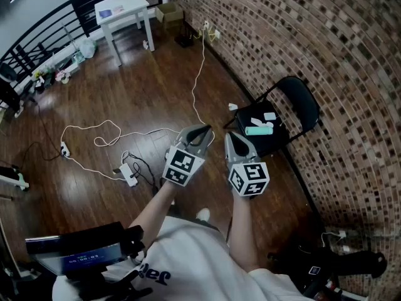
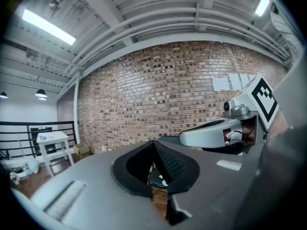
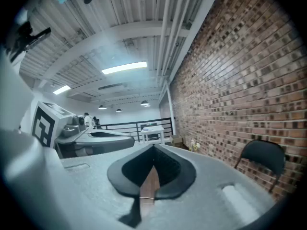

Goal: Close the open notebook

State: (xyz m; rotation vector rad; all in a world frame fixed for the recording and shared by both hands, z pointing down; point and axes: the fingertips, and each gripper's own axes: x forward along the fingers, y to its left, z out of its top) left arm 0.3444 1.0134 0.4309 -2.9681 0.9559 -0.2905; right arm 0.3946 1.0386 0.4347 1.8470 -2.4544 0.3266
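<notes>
No open notebook shows clearly in any view. Both grippers are held side by side in the air over the wooden floor, pointing roughly level toward the brick wall. In the head view my left gripper [image 1: 202,130] has its tips together with nothing between them, and my right gripper [image 1: 230,137] beside it looks the same. The left gripper view shows the jaws of my left gripper [image 2: 154,143] meeting at the tips, empty. Those of my right gripper [image 3: 154,147] also meet in the right gripper view, empty.
A black folding chair [image 1: 302,102] stands by the brick wall [image 1: 326,49], bearing a teal item [image 1: 258,130] and a white item [image 1: 270,116]. A white table [image 1: 139,5] stands far back near the railing [image 1: 37,36]. White cables and a power strip [image 1: 128,175] lie on the floor.
</notes>
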